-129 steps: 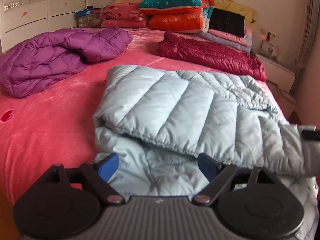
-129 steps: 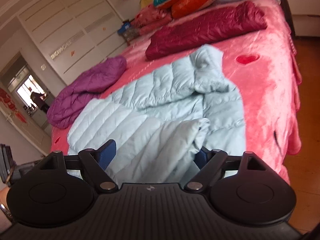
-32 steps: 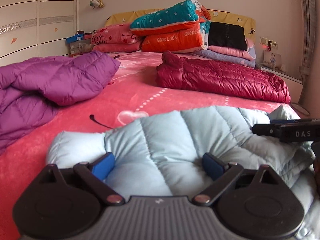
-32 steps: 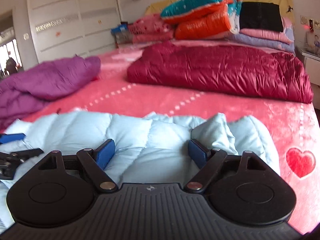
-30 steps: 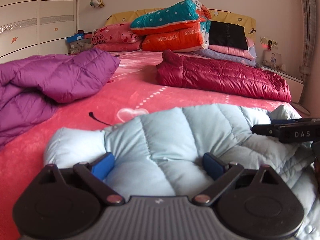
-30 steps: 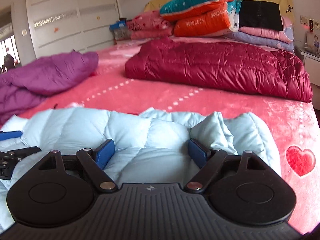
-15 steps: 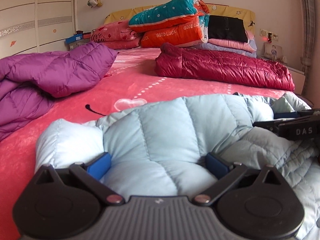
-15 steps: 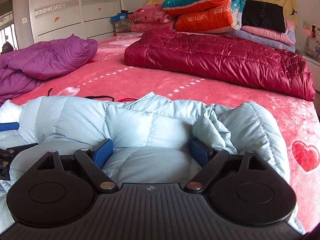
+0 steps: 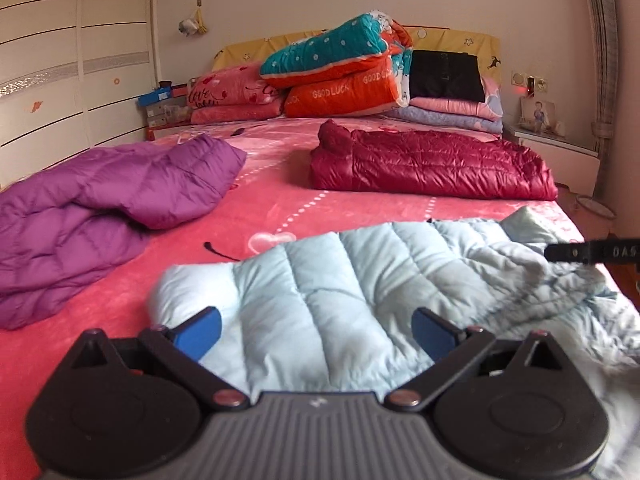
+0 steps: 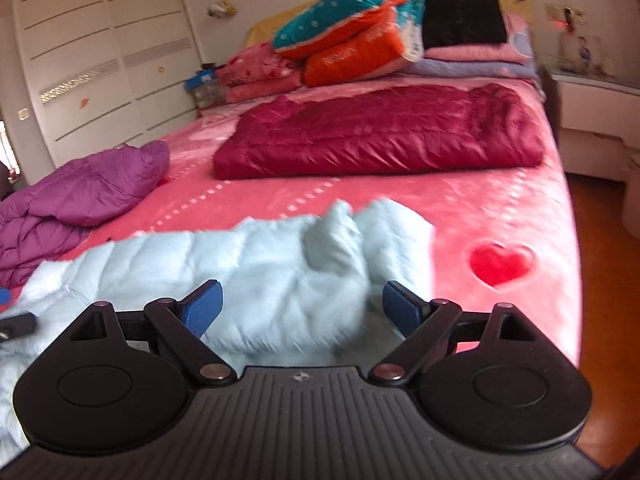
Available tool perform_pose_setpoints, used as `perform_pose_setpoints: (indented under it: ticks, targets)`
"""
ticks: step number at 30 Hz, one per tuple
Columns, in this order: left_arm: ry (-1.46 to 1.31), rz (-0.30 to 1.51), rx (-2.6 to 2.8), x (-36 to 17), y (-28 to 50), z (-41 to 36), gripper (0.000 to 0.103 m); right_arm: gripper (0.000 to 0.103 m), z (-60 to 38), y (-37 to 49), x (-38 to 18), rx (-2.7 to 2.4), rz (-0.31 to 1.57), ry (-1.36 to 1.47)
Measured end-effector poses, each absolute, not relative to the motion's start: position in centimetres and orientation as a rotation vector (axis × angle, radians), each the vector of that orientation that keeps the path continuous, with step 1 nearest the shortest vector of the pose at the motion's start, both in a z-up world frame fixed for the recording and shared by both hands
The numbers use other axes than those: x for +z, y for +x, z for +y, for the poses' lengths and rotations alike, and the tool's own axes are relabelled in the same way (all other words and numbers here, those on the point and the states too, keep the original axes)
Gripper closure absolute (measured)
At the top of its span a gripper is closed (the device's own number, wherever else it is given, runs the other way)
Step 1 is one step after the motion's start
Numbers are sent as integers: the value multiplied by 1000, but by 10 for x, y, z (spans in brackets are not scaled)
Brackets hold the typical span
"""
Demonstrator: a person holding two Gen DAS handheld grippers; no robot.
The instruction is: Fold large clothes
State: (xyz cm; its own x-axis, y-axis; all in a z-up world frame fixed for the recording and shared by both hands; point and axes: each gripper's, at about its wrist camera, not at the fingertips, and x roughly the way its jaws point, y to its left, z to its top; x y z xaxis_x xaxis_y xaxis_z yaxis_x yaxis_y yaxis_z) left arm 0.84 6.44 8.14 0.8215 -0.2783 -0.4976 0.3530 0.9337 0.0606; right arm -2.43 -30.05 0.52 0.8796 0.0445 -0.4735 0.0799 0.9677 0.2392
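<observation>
The blue jacket (image 9: 360, 292) is laid folded on the near part of the pink bed (image 9: 328, 208), across its width, with a loose bunched part at its right end. In the right wrist view the jacket (image 10: 248, 276) is blurred.

The left gripper (image 9: 316, 330) is positioned over the jacket's left portion. Its blue fingers (image 9: 198, 330) are spread wide, and nothing is gripped between them. Whether the pads touch the fabric cannot be told.

The right gripper (image 10: 302, 306) is positioned over the jacket's right portion. Its fingers (image 10: 400, 308) are likewise spread wide and empty. A black part of this gripper is seen at the right edge of the left wrist view, above the bunched end.

A purple jacket (image 9: 100, 208) is heaped on the left side of the bed, apart from the blue one. A red jacket (image 9: 432, 166) is laid flat farther back. Bedding (image 9: 344, 76) is stacked at the head. A wardrobe (image 9: 60, 72) is seen at left.
</observation>
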Motion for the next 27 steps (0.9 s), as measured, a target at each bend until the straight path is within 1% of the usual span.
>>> perform_pose_setpoints:
  ticks: [6, 15, 21, 27]
  targets:
    - [129, 517, -323, 93, -34, 83, 2, 0, -299, -63, 5, -58, 515, 246]
    - [89, 578, -268, 89, -90, 116, 2, 0, -303, -116, 5, -95, 549, 227]
    - [40, 603, -243, 85, -117, 133, 2, 0, -318, -142, 5, -91, 585, 292]
    - [46, 599, -243, 85, -138, 133, 2, 0, -329, -169, 4, -105, 650, 334]
